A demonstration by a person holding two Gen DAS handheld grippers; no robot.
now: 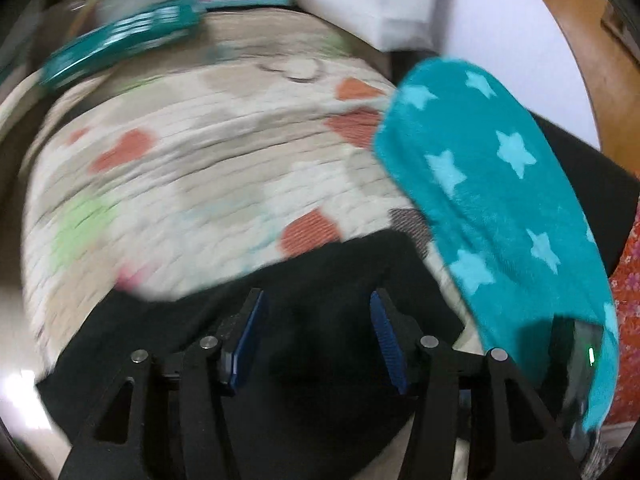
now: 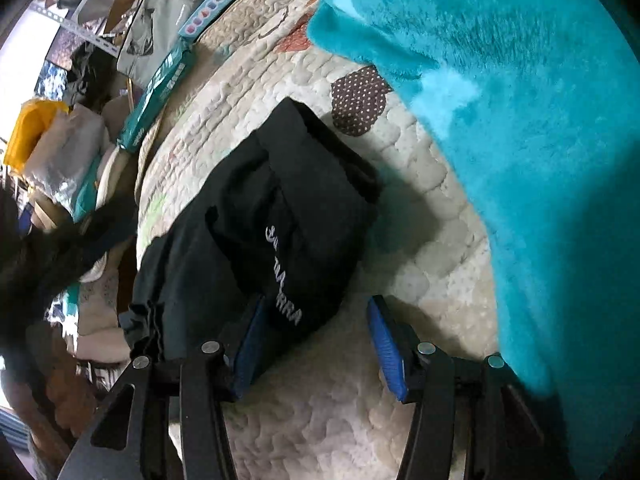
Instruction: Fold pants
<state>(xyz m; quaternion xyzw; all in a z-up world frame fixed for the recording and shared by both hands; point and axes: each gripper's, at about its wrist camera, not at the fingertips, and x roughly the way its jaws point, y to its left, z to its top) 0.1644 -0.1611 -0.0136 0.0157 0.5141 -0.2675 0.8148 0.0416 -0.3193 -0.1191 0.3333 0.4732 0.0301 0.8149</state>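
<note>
The black pants [image 2: 280, 200] lie bunched in a folded heap on a cream patchwork quilt [image 2: 420, 240], white lettering facing up. My right gripper [image 2: 318, 328] hovers at their near end, open, its left blue pad [image 2: 252, 340] over the cloth's edge and the right pad over bare quilt. In the blurred left wrist view, black pants cloth [image 1: 340, 264] spreads beneath my left gripper [image 1: 318, 320]. Its jaws stand apart and the blue pads [image 1: 250, 336] do not press on the cloth.
A fluffy teal blanket with pale stars [image 1: 500, 184] covers the quilt's right side [image 2: 520, 120]. Teal boxes [image 2: 160, 88] line the far edge of the quilt [image 1: 200, 168]. Beyond lie cluttered bags and a yellow bin [image 2: 32, 128]. A wooden frame [image 1: 580, 40] curves at the upper right.
</note>
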